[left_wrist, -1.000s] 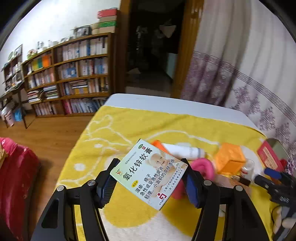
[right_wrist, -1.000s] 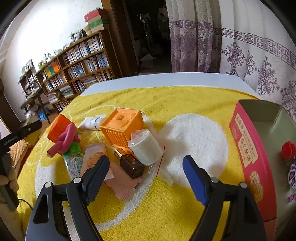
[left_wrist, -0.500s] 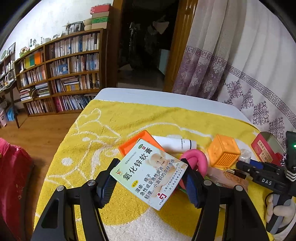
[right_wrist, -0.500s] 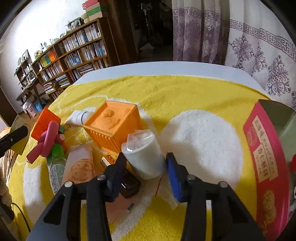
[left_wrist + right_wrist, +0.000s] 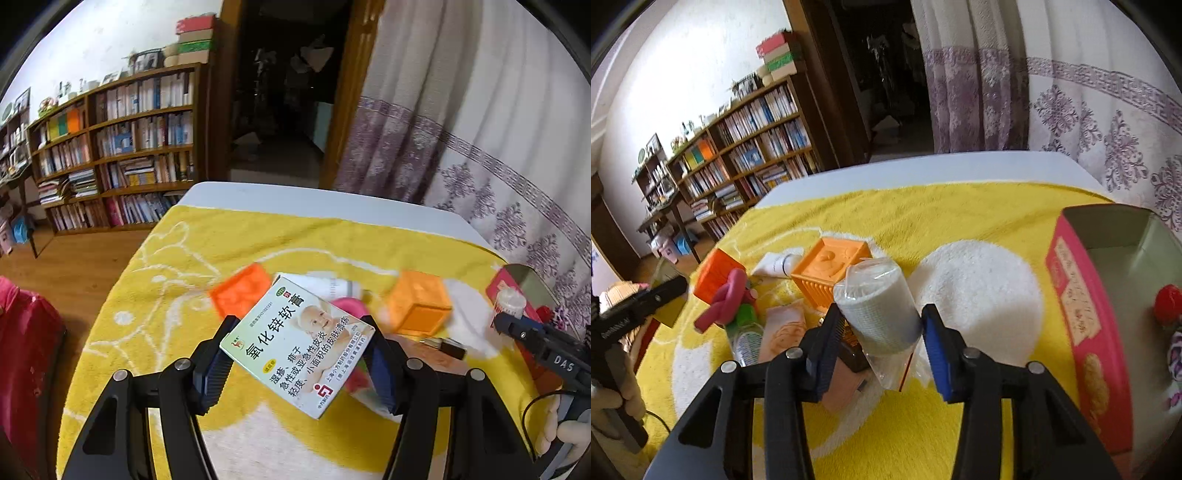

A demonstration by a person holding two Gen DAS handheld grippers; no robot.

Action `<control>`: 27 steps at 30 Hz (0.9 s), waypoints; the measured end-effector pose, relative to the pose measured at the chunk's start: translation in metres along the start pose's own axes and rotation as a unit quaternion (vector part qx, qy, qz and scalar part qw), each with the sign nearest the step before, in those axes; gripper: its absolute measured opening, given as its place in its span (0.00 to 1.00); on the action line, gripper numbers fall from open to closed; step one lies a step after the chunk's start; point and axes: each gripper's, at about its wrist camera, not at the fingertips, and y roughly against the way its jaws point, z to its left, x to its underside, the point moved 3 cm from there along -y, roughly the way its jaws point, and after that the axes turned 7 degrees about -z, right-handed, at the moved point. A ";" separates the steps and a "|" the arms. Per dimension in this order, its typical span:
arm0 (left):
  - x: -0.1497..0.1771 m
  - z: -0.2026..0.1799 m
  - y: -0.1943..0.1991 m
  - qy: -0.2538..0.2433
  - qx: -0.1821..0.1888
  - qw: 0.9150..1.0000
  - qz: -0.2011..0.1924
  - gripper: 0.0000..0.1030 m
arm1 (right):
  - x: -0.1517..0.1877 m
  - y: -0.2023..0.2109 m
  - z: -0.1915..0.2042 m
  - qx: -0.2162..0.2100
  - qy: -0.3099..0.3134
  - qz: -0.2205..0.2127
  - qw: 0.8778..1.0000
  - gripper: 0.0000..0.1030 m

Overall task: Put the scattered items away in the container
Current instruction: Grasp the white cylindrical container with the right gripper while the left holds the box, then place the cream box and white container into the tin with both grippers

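My left gripper [image 5: 297, 354] is shut on a white and green ointment box [image 5: 291, 343], held tilted above the yellow towel [image 5: 229, 243]. My right gripper [image 5: 881, 321] is shut on a white roll in clear plastic wrap [image 5: 875, 299], held just above the pile of items. The container, a pink-red carton [image 5: 1075, 295] open at the top, stands to the right of it. A red item [image 5: 1167, 306] lies inside. In the left wrist view the carton [image 5: 502, 284] sits at the far right, behind the right gripper's tip [image 5: 517, 328].
On the towel lie an orange cube [image 5: 831, 266], an orange block [image 5: 716, 273], a pink knotted tube [image 5: 727, 299], a white tube [image 5: 775, 264], a green-capped bottle [image 5: 744, 328], a peach sachet [image 5: 783, 332] and a dark bottle [image 5: 853, 354]. Bookshelves [image 5: 122, 155] and curtains [image 5: 1071, 103] stand behind.
My right gripper went from open to shut on the white roll and has lifted it off the towel. The left gripper keeps its hold on the box and has shifted a little.
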 end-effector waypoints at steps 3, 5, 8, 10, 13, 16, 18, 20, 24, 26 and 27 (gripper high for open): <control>-0.001 -0.017 0.003 -0.011 0.008 1.000 -0.001 0.65 | -0.002 0.019 -0.005 -0.001 -0.007 -0.020 1.000 0.45; -0.003 -0.030 0.005 -0.022 0.012 1.000 -0.003 0.65 | -0.003 0.030 -0.010 0.000 -0.012 -0.029 0.999 0.45; -0.004 -0.053 0.009 -0.041 0.023 0.999 -0.005 0.65 | -0.003 0.048 -0.022 0.005 -0.023 -0.044 0.999 0.45; -0.003 -0.069 0.012 -0.053 0.031 0.998 -0.005 0.65 | -0.004 0.059 -0.029 0.009 -0.029 -0.054 0.998 0.45; -0.002 -0.091 0.015 -0.069 0.042 0.997 -0.004 0.65 | -0.006 0.077 -0.045 0.020 -0.040 -0.071 0.997 0.45; 0.000 -0.114 0.017 -0.086 0.055 0.995 -0.002 0.65 | -0.006 0.095 -0.062 0.033 -0.051 -0.085 0.995 0.45; 0.000 -0.129 0.018 -0.097 0.064 0.993 -0.002 0.65 | -0.005 0.108 -0.076 0.046 -0.060 -0.094 0.993 0.45; 0.001 -0.143 0.018 -0.106 0.073 0.992 -0.002 0.65 | -0.003 0.121 -0.092 0.060 -0.070 -0.102 0.990 0.45; -0.001 -0.176 0.018 -0.127 0.094 0.987 -0.003 0.65 | 0.002 0.147 -0.129 0.096 -0.095 -0.116 0.984 0.45; -0.003 -0.198 0.019 -0.141 0.109 0.984 -0.005 0.65 | 0.004 0.157 -0.145 0.109 -0.108 -0.121 0.981 0.45; -0.003 -0.205 0.020 -0.145 0.114 0.983 -0.006 0.65 | 0.006 0.161 -0.153 0.115 -0.113 -0.123 0.979 0.45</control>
